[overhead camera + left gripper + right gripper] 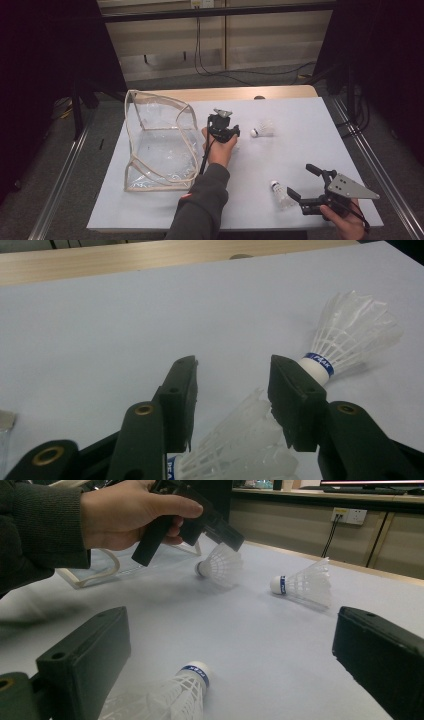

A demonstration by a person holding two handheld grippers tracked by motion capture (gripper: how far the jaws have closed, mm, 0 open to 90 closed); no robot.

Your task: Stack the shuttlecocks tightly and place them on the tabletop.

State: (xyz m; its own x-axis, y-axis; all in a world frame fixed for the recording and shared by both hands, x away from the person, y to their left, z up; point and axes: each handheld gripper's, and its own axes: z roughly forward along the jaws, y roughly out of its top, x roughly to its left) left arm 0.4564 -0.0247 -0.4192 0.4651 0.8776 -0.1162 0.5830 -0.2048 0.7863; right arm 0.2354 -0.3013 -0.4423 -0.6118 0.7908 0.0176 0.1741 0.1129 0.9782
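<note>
Three white feather shuttlecocks lie on the white table (320,125). One shuttlecock (240,445) (220,565) rests on its side between the jaws of my left gripper (225,134) (232,370). Those jaws stand apart, and its feather skirt reaches close to both pads without being squeezed. A second shuttlecock (263,130) (345,335) (302,585) with a blue band lies just right of that gripper. The third shuttlecock (280,194) (175,695) lies near the front edge, in front of my right gripper (301,180) (232,630). That gripper is wide open with nothing gripped.
A clear plastic pouch (155,145) with pale trim stands open on the left part of the table. A small dark object (259,97) sits at the far edge. Wooden panels, a wall socket and hanging cables are behind the table.
</note>
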